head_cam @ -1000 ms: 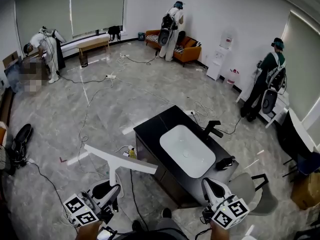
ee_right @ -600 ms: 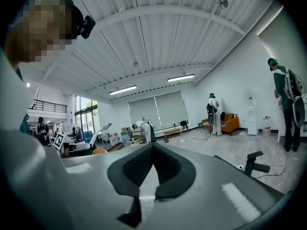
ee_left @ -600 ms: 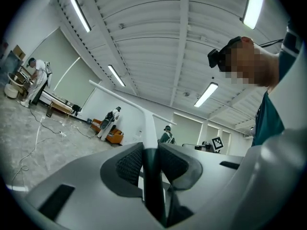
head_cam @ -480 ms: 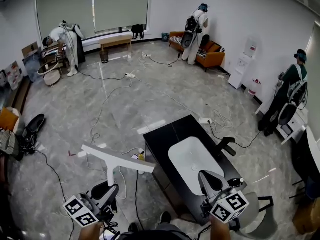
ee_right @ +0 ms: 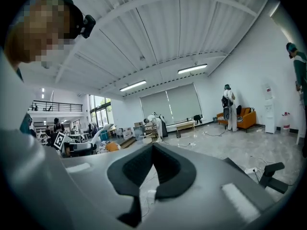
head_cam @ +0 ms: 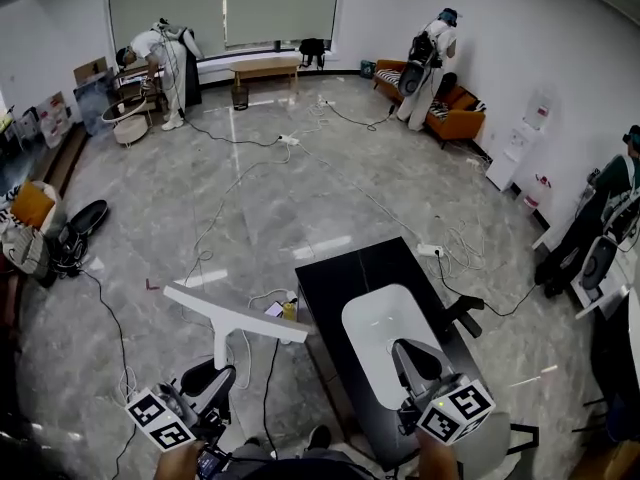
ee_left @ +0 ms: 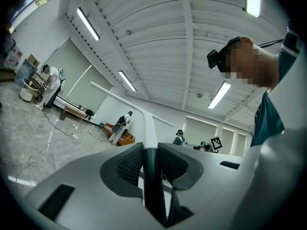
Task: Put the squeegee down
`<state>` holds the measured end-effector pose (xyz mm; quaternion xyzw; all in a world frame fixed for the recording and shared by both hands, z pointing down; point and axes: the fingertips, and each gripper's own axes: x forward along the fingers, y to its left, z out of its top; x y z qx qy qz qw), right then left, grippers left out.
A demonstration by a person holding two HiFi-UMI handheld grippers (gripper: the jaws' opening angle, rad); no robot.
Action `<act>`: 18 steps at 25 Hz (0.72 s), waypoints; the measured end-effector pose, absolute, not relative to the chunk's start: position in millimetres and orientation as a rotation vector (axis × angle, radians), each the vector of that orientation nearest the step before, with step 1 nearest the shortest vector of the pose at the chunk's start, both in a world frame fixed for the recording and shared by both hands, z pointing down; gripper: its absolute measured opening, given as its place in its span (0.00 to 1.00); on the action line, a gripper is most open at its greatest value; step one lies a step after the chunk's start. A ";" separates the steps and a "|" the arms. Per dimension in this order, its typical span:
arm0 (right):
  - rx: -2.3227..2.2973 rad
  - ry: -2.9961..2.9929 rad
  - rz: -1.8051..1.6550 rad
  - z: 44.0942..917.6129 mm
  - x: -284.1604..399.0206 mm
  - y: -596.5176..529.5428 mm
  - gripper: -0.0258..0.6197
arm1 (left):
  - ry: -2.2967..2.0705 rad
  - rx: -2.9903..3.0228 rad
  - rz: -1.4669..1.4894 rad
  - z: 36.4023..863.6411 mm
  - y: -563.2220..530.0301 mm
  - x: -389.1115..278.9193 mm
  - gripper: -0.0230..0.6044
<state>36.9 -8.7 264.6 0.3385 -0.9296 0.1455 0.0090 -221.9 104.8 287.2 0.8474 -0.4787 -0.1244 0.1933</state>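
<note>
The squeegee [head_cam: 235,315] is a white T: a long blade on a short stem, held up over the floor left of the black counter [head_cam: 330,278]. My left gripper [head_cam: 222,373] at the bottom left is shut on its stem. In the left gripper view the dark stem [ee_left: 154,186] is pinched between the ribbed pads [ee_left: 129,164], and the white blade [ee_left: 149,128] rises beyond my left gripper [ee_left: 152,150]. My right gripper [head_cam: 412,353] hovers over the near end of the white sink [head_cam: 385,323]. In its own view the right gripper [ee_right: 153,147] is shut with nothing in it.
A black faucet [head_cam: 462,315] stands at the sink's right side. A small yellow bottle [head_cam: 290,310] and several cables [head_cam: 215,223] lie on the marble floor left of the counter. A grey chair [head_cam: 510,438] is at the bottom right. People work along the far walls.
The view has swung left, so the counter and sink now lie lower and closer in view. Both grippers moved sideways; the right one now hangs over the sink. The squeegee stays gripped.
</note>
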 end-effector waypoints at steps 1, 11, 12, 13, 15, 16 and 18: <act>1.047 -2.899 0.455 267.7 37.8 -12.4 0.05 | -1.350 2.372 -0.355 288.4 103.8 -220.8 0.19; 1.147 -2.865 0.548 283.9 9.6 -14.9 0.05 | -1.104 2.390 -0.279 322.9 73.9 -216.9 0.19; 1.174 -2.853 0.541 283.3 8.8 -13.2 0.05 | -1.088 2.421 -0.266 317.0 69.0 -221.6 0.19; 1.202 -2.841 0.538 283.1 8.5 -12.3 0.05 | -1.076 2.448 -0.260 310.9 64.0 -226.7 0.19; 1.261 -2.821 0.541 281.5 8.2 -9.3 0.05 | -1.051 2.481 -0.261 301.8 55.7 -237.2 0.19; 1.289 -2.816 0.541 279.7 6.9 -7.2 0.05 | -1.039 2.491 -0.259 299.0 52.2 -242.3 0.19; 1.327 -2.808 0.538 275.7 2.3 -3.1 0.05 | -1.017 2.501 -0.252 296.4 46.6 -250.6 0.19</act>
